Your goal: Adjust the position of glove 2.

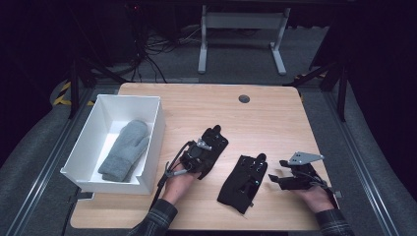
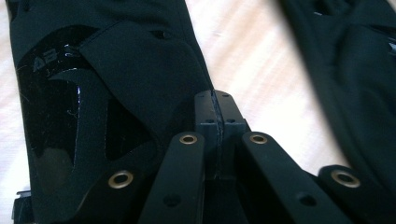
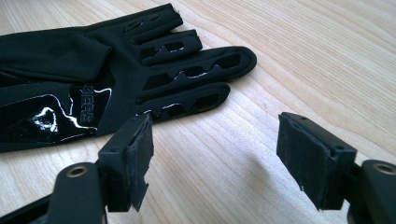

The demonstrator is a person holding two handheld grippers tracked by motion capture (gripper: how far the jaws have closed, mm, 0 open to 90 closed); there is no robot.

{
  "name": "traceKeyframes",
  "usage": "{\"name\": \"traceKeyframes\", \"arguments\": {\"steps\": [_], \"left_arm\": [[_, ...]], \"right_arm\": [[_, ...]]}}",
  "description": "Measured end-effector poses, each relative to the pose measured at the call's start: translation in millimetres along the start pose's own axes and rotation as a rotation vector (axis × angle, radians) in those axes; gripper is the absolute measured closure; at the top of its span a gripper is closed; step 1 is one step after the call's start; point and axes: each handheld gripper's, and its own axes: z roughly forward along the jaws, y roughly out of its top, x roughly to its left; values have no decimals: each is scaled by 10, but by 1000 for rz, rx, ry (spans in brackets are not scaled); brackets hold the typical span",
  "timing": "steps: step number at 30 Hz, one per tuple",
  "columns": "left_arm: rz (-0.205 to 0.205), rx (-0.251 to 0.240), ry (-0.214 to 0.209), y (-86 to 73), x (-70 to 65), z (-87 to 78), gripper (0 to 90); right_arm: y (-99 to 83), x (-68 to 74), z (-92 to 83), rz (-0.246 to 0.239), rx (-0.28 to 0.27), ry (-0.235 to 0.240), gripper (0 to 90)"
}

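Two black gloves lie on the wooden table [image 1: 265, 118]. One black glove [image 1: 215, 137] [image 2: 116, 84] sits mid-table under my left gripper [image 1: 205, 149] [image 2: 215, 112]. Its jaws are pressed together at that glove's edge, and I cannot tell whether fabric is pinched between them. The second black glove [image 1: 242, 183] [image 2: 359, 70] [image 3: 116, 79] lies flat nearer the front, fingers pointing away. To its right, low over the table, my right gripper [image 1: 275, 178] [image 3: 215, 140] is open with only bare wood between its pads [image 3: 140, 154].
A white open box [image 1: 155, 132] stands at the table's left with a grey mitten [image 1: 125, 150] inside. A round cable grommet [image 1: 244, 99] sits near the far edge. Beyond the table are another desk's legs and floor cables.
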Motion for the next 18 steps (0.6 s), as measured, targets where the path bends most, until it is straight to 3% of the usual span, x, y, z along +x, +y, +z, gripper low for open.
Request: {"name": "traceKeyframes", "arguments": {"steps": [4,18], "left_arm": [[25,-1,-22,-34,-110,10,900],[47,-10,-92,-118,-383,34,879]], "right_arm": [[-2,-4,4,3,2,-4,274],[-9,-16,15,9,4,-6,270]]}}
